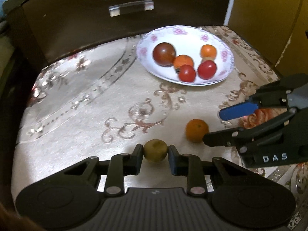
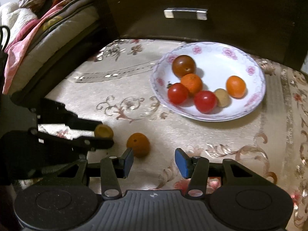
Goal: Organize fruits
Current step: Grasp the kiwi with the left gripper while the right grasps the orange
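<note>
A small yellow-green fruit (image 1: 155, 150) rests on the patterned tablecloth, and my left gripper (image 1: 155, 152) is shut on it, a pad pressing each side. The same fruit (image 2: 104, 131) shows between the left fingers in the right wrist view. A loose orange fruit (image 1: 196, 130) lies just right of it on the cloth. My right gripper (image 2: 154, 158) stands open, with that orange fruit (image 2: 138, 144) by its left fingertip, outside the jaws. A white floral plate (image 1: 225, 73) farther back holds several fruits: a dark brown-red one, two red, two orange and a small tan one.
A dark wooden drawer front with a metal handle (image 1: 131, 7) rises behind the plate (image 2: 258, 96). Bedding (image 2: 28, 38) lies beyond the table's left edge. A yellow panel (image 1: 259, 15) stands at the back right.
</note>
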`<state>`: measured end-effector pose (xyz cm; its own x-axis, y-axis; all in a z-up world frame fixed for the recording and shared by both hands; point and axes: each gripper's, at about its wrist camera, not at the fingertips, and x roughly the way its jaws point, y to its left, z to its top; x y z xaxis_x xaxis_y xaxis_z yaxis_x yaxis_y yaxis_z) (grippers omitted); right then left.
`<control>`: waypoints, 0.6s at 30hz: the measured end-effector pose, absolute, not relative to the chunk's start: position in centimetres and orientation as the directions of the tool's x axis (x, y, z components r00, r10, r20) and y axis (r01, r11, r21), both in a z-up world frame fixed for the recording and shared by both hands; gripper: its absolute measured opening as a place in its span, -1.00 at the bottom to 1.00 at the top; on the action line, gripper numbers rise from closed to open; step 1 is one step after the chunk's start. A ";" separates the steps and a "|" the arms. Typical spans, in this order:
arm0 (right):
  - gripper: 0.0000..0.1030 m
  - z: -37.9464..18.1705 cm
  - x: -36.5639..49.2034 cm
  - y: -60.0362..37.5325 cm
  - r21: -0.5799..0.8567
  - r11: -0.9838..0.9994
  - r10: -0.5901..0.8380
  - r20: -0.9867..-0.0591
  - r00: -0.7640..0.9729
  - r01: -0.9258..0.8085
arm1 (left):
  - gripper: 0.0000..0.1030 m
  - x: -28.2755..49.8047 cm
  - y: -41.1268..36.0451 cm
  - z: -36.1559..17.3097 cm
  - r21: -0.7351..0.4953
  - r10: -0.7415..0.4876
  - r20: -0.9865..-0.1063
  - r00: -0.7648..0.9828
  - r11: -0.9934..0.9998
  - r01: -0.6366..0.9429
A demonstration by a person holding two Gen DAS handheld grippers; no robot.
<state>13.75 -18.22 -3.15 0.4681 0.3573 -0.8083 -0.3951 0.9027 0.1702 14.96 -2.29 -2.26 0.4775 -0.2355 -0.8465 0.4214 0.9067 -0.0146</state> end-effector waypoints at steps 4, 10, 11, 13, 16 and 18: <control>-0.16 -3.6 14.2 -17.2 0.164 0.894 0.362 -0.811 0.459 -0.416 | -0.28 14.9 -2.1 -2.6 -0.013 -0.228 -0.855 0.467 0.908 0.419; -0.16 -4.2 14.9 -16.1 0.144 0.889 0.358 -0.809 0.465 -0.434 | -0.28 15.0 -1.9 -3.2 -0.017 -0.223 -0.864 0.451 0.909 0.418; -0.16 -4.2 14.9 -16.0 0.136 0.888 0.356 -0.807 0.471 -0.438 | -0.28 15.0 -1.9 -3.2 -0.018 -0.224 -0.865 0.450 0.908 0.418; -0.17 -4.3 14.9 -15.8 0.125 0.887 0.352 -0.806 0.477 -0.444 | -0.28 15.0 -2.0 -3.3 -0.012 -0.218 -0.866 0.449 0.908 0.419; -0.22 -4.3 14.9 -15.5 0.105 0.886 0.344 -0.804 0.485 -0.453 | -0.28 15.0 -2.1 -3.4 -0.006 -0.215 -0.866 0.451 0.907 0.421; -0.27 -4.4 14.8 -15.2 0.078 0.884 0.329 -0.804 0.494 -0.461 | -0.27 15.0 -2.1 -3.4 -0.001 -0.212 -0.867 0.451 0.906 0.423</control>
<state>14.76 -15.25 -4.41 0.4944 0.3294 -0.8044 -0.4614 0.8837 0.0783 14.96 -2.07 -3.35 0.4514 -0.2116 -0.8669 0.4227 0.9063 -0.0012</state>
